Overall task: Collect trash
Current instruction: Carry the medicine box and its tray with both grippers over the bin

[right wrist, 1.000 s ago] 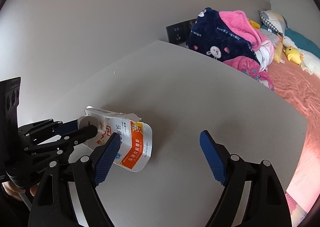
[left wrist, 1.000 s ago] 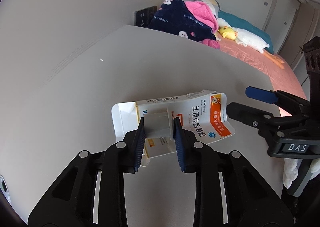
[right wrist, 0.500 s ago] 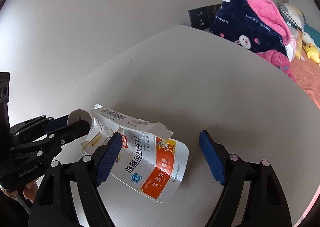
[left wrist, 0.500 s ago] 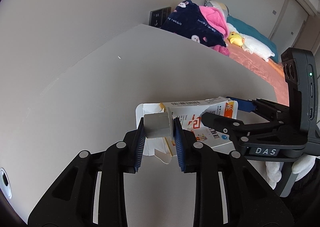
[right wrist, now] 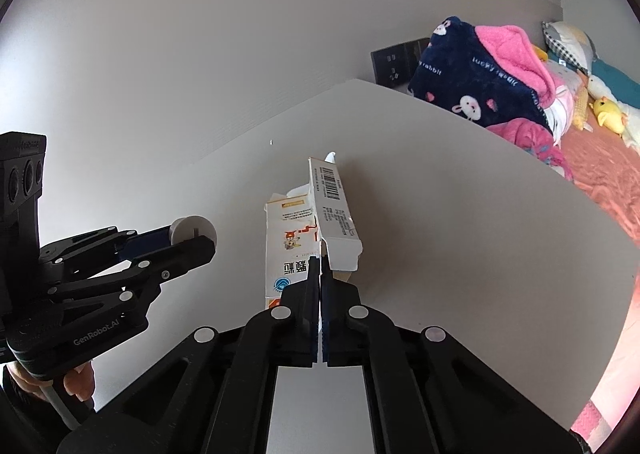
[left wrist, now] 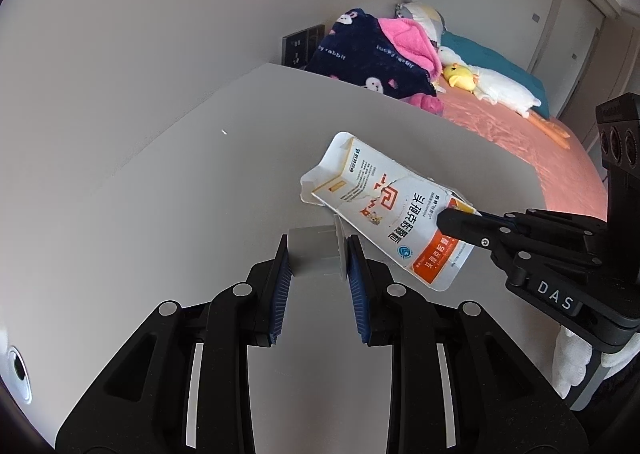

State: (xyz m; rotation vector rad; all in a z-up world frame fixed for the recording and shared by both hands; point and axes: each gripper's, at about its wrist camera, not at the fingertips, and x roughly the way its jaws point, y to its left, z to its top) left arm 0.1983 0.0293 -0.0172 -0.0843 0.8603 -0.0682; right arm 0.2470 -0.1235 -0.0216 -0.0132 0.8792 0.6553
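While the left tongs (left wrist: 318, 260) stay-free of the carton, they are clamped on a small grey cap (left wrist: 314, 254), its white flange showing at the fingertips. Just beside them, the right tongs (right wrist: 320, 258) are pressed together on the orange-printed end of a torn white medicine box (left wrist: 394, 209), which is held tilted above the grey bench (left wrist: 160, 213). Beyond the bench edge lies a bed (left wrist: 520, 125) with a navy blanket (left wrist: 368, 57).
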